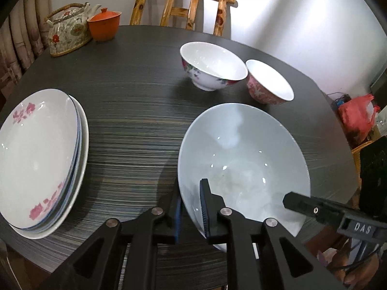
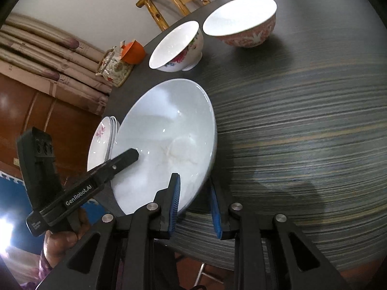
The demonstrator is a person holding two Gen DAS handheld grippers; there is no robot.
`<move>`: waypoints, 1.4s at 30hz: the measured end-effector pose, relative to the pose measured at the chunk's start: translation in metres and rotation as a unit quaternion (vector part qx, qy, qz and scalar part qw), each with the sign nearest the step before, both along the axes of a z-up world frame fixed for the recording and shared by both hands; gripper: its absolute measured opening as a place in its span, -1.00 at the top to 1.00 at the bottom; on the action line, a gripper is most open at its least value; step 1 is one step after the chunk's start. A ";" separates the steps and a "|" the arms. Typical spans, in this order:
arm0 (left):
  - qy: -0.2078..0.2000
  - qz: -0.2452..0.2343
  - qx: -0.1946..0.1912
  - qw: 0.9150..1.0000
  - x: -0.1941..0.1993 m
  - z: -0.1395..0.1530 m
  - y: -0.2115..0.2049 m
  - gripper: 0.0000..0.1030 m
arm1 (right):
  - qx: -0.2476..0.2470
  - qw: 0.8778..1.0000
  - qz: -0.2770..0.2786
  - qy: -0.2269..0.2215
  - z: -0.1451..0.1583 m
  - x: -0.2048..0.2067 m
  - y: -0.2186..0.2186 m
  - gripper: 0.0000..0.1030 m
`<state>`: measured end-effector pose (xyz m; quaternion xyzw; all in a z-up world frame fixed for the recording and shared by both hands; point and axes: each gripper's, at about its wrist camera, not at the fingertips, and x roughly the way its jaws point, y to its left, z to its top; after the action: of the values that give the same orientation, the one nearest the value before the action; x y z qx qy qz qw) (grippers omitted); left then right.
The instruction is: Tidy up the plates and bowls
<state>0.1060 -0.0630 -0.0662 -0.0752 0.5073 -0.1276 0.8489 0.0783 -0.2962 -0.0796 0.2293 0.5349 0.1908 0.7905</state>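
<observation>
- Left wrist fisheye: sits just behind left gripper [image 1: 191,207], looks steeply down and forward across dark striped table [image 1: 135,125]; big pale bowl [image 1: 244,159] very near, plate stack [image 1: 38,159] at left edge, wooden chair [image 1: 183,7] and wall far.
- Right wrist fisheye: behind right gripper [image 2: 194,205], tilted down, rolled so the table edge runs diagonally; looks from the opposite rim of the same bowl [image 2: 169,140].
- Shared: big bowl, floral bowl [image 1: 212,65], pink bowl [image 1: 268,82], teapot [image 1: 67,29], orange lidded cup [image 1: 104,24], chair, plates.
- Each view catches the other gripper at the bowl's rim.
</observation>
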 end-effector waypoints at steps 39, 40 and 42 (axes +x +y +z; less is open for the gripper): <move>-0.157 0.048 0.154 0.974 -0.033 0.075 -0.012 -0.12 | 0.056 0.992 -0.037 -0.111 0.056 -0.019 -0.030 -0.06; -0.156 0.047 0.153 0.975 -0.032 0.075 -0.011 -0.12 | 0.057 0.992 -0.036 -0.111 0.056 -0.019 -0.030 -0.06; -0.155 0.047 0.152 0.975 -0.030 0.075 -0.011 -0.12 | 0.058 0.991 -0.037 -0.111 0.056 -0.019 -0.030 -0.06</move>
<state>0.0761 -0.0739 0.0090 0.0514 0.3792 -0.0195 0.9237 0.0598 -0.3262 -0.0232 0.2720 0.4234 0.2166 0.8366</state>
